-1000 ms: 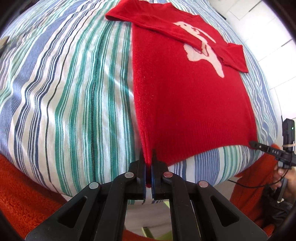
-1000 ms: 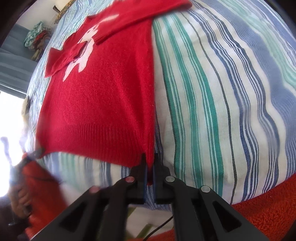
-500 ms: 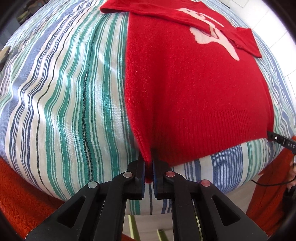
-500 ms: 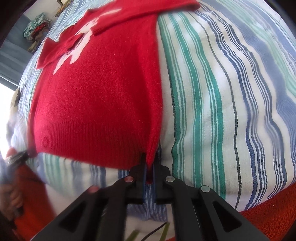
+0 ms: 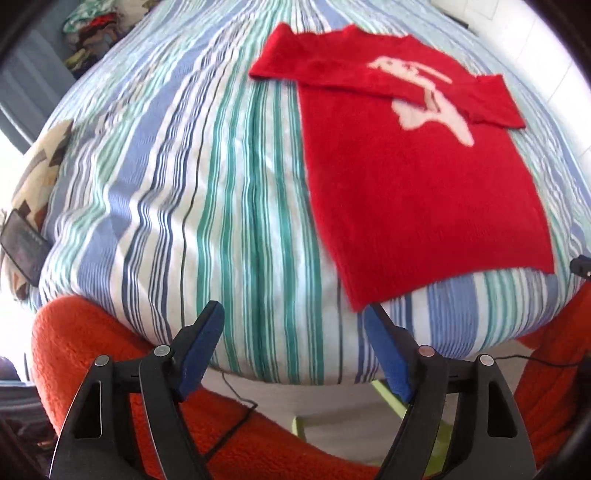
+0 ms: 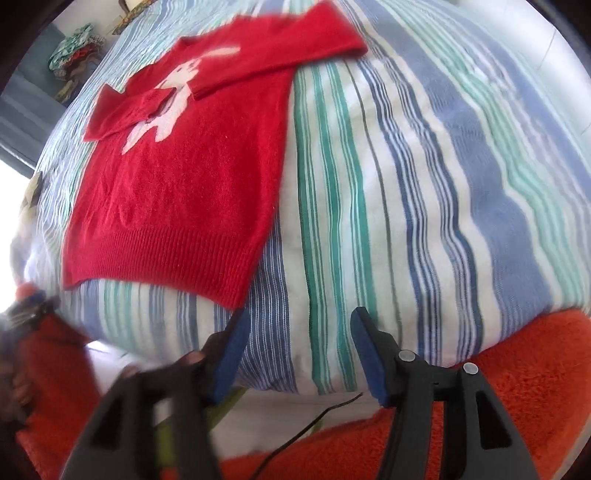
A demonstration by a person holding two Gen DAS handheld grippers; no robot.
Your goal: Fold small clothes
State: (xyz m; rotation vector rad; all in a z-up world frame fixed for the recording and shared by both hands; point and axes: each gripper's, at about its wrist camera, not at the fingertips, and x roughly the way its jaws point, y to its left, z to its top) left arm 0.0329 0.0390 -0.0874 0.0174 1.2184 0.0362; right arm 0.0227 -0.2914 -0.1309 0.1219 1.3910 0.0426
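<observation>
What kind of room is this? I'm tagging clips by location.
Most likely a bedroom: a bed under a striped sheet, a patterned pillow at its edge, and a clothes pile beyond.

Striped bedcover (image 5: 207,192) left of red sweater (image 5: 413,177) lies bare, open passage. Pillow (image 5: 40,173) and dark device (image 5: 22,243) crowd far left edge.

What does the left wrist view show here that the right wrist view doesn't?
Only the left wrist view shows the patterned cushion with a dark flat device on it, and the open left gripper. Only the right wrist view shows the open right gripper. Both show the red sweater lying flat on the striped bedcover, sleeves folded across its white motif, neither gripper holding it.
</observation>
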